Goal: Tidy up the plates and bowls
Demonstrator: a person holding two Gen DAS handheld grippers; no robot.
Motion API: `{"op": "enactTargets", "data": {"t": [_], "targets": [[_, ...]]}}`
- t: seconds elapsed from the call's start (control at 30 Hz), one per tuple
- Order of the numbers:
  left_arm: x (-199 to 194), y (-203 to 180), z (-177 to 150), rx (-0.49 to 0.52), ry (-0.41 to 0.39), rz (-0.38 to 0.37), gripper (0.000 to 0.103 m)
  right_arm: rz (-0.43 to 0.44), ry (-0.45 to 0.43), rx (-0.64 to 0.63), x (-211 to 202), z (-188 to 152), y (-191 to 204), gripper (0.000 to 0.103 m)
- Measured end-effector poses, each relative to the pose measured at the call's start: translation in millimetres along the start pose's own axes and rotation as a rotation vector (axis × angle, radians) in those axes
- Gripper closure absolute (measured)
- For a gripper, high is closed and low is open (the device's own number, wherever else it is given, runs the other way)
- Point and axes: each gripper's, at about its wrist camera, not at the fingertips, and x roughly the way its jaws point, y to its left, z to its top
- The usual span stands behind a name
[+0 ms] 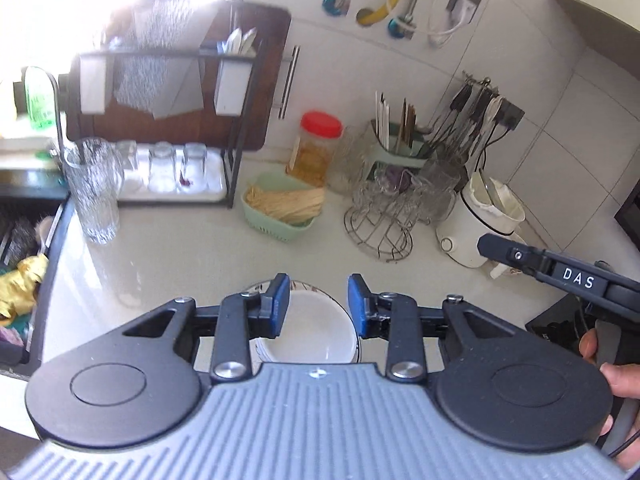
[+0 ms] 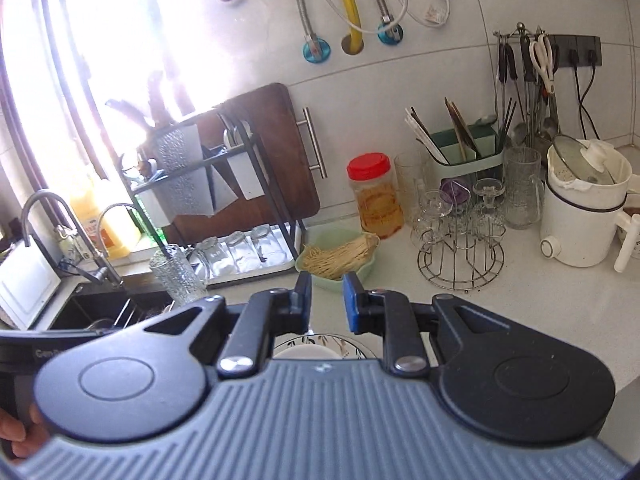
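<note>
A white bowl (image 1: 316, 332) sits on a plate with a dark patterned rim (image 1: 256, 286) on the white counter, right under my left gripper (image 1: 318, 306). The left gripper is open and empty, its blue pads either side of the bowl from above. In the right wrist view the same bowl (image 2: 308, 352) and leaf-patterned plate (image 2: 340, 342) show just below my right gripper (image 2: 327, 300), which is open with a narrow gap and holds nothing. The right gripper's body (image 1: 560, 272) shows at the right of the left wrist view.
A tall ribbed glass (image 1: 94, 188) stands at the counter's left by the sink (image 2: 100, 312). A green basket of sticks (image 1: 286, 204), a red-lidded jar (image 1: 316, 148), a wire glass rack (image 1: 384, 216), a white kettle (image 1: 480, 220) and a black dish rack (image 1: 160, 128) line the back.
</note>
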Motion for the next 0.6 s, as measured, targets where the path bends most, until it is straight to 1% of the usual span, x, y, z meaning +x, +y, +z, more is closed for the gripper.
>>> {"op": "enactTargets", "data": {"t": [0.07, 0.13, 0.17, 0.33, 0.47, 0.53, 0.6], "targets": [[-12, -9, -10, 0.009, -0.025, 0.031, 0.062, 0.008, 0.004, -0.009, -10, -5, -1, 0.082], [-24, -13, -22, -0.011, -0.036, 0.031, 0.062, 0.014, 0.006, -0.025, -19, -12, -2, 0.082], [-27, -14, -29, -0.016, -0.036, 0.031, 0.062, 0.011, 0.006, -0.031, -23, -16, -3, 0.082], [-43, -26, -62, -0.027, -0.017, 0.104, 0.062, 0.015, 0.034, -0.029, -42, -39, -10, 0.082], [-61, -38, -89, -0.040, -0.031, 0.130, 0.061, 0.017, 0.041, -0.057, -64, -61, -13, 0.082], [-67, -43, -104, -0.041, -0.026, 0.138, 0.061, 0.011, 0.043, -0.069, -73, -74, -15, 0.082], [-70, -48, -117, -0.039, -0.013, 0.139, 0.061, 0.013, 0.051, -0.055, -80, -85, -19, 0.082]]}}
